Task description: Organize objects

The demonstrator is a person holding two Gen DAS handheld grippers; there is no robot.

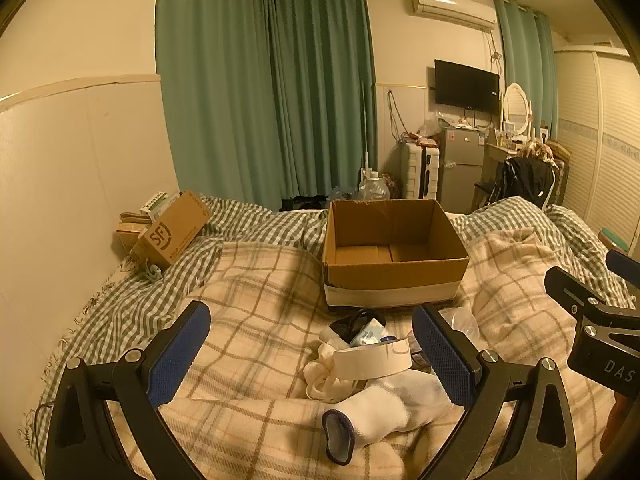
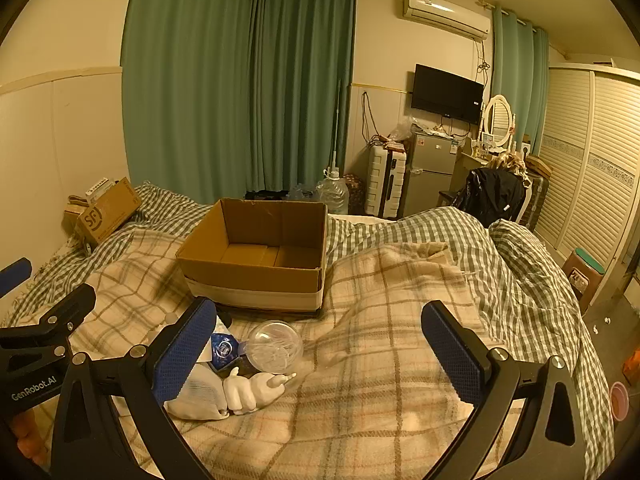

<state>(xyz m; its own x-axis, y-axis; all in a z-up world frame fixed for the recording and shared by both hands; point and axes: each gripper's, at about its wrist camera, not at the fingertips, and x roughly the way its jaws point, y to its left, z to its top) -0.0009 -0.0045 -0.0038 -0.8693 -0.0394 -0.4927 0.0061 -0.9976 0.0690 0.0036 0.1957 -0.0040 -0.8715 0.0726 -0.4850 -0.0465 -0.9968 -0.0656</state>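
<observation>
White sock (image 1: 384, 412) lies nearest, between left gripper (image 1: 316, 354) fingers; jaws wide, holding nothing. Tape roll (image 1: 374, 360), cream cloth (image 1: 324, 372), blue packet (image 1: 370, 332) piled just behind. Open cardboard box (image 1: 394, 280) farther back on plaid blanket (image 1: 248, 320). SF box (image 1: 172, 232) far left by wall. Right view only: clear round container (image 2: 276, 346), white figurine (image 2: 250, 394). Right gripper (image 2: 320, 356) jaws wide, over bare blanket right of pile.
</observation>
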